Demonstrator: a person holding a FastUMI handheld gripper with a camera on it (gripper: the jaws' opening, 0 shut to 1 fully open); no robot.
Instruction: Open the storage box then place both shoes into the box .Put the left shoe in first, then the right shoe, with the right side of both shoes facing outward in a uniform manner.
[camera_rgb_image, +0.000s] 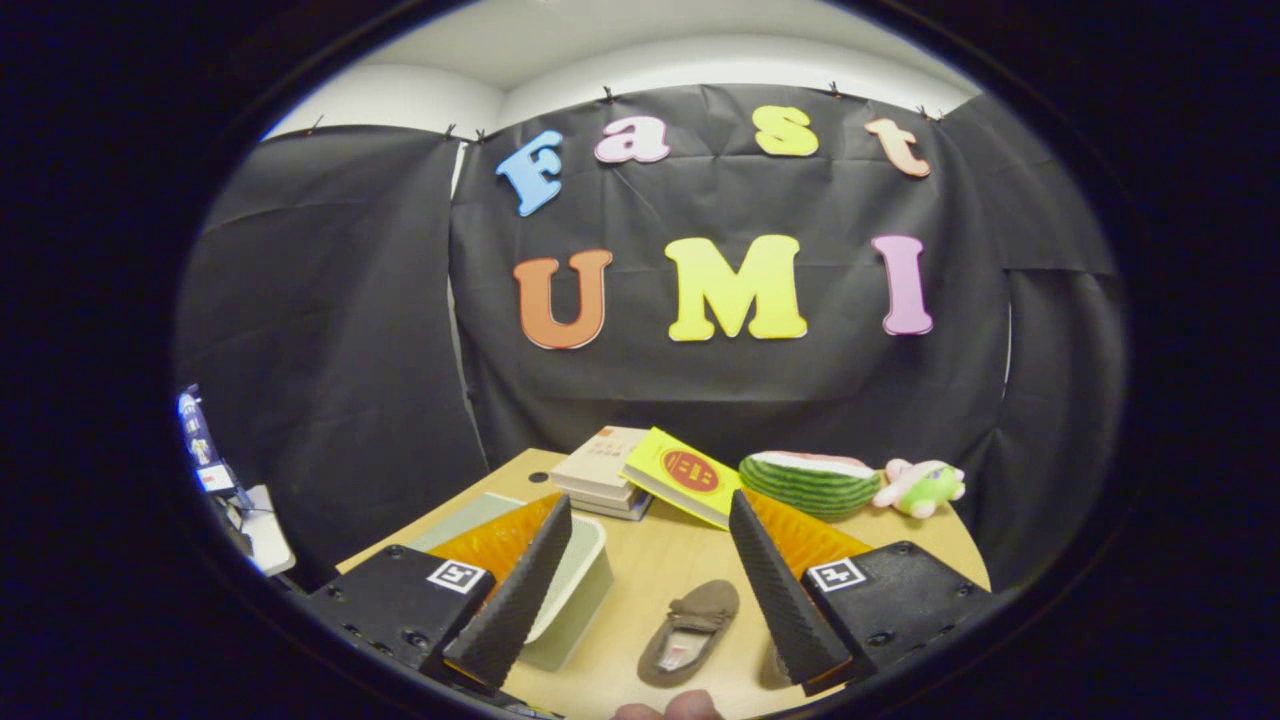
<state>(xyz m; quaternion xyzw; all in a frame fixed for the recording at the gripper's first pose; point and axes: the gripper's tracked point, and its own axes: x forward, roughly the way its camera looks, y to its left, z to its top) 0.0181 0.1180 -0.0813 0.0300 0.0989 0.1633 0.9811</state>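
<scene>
The one camera rides on the gripper (640, 575) and looks forward along its two fingers (515, 600), which stand wide apart at the bottom of the fisheye view. It sits low and close over the near end of the bench (660, 570), tilted slightly down, facing across the bench top toward the booth's black cloth wall (330, 330) beyond.

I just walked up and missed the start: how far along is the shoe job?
Barely begun. Nothing looks done: the box still has its lid on. In hand: the claw is open and empty above the table, one brown shoe between its fingers. Left: open the box, put in both shoes.
</scene>
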